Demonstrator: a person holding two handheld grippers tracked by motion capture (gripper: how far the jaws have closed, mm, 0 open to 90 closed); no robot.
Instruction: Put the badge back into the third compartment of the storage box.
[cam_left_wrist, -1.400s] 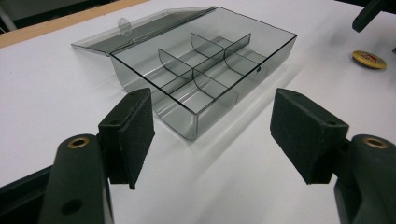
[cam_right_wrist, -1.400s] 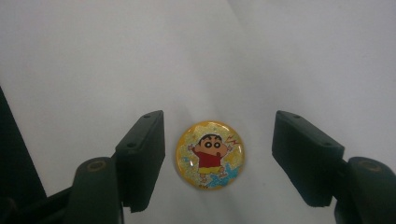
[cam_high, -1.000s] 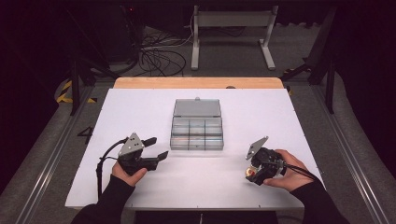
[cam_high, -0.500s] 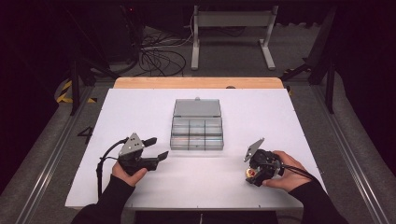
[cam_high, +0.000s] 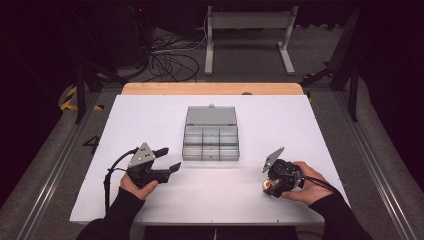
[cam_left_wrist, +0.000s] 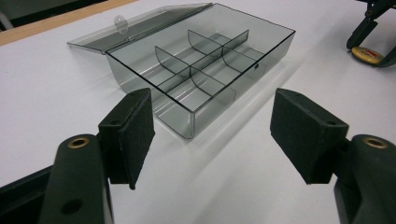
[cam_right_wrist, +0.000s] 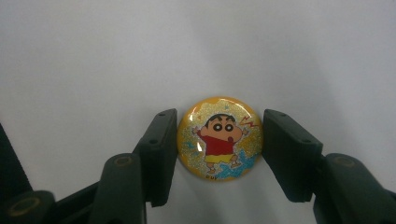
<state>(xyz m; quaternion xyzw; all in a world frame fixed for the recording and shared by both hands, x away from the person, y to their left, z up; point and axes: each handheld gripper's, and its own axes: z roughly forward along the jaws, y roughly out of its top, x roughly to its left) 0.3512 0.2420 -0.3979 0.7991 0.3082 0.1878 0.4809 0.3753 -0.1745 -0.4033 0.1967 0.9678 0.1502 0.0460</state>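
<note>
A round yellow badge (cam_right_wrist: 218, 135) with a cartoon child on it lies flat on the white table (cam_high: 300, 125). My right gripper (cam_right_wrist: 219, 144) points down over it. Its jaws have just been closing, and both pads now meet the badge's rim. From above, the badge (cam_high: 269, 186) peeks out under the right gripper (cam_high: 270, 190) at the front right. A clear box (cam_high: 211, 142) with several empty compartments stands at the table's middle, its lid (cam_high: 211, 116) laid open behind. My left gripper (cam_left_wrist: 212, 135) is open and empty, aimed at the box's near corner (cam_left_wrist: 191, 126).
The table's wooden far edge (cam_high: 210, 88) runs behind the box. Metal rails (cam_high: 60, 165) flank the table, and cables (cam_high: 170, 60) lie on the floor beyond. In the left gripper view, the right gripper and badge (cam_left_wrist: 369, 53) show at the top right.
</note>
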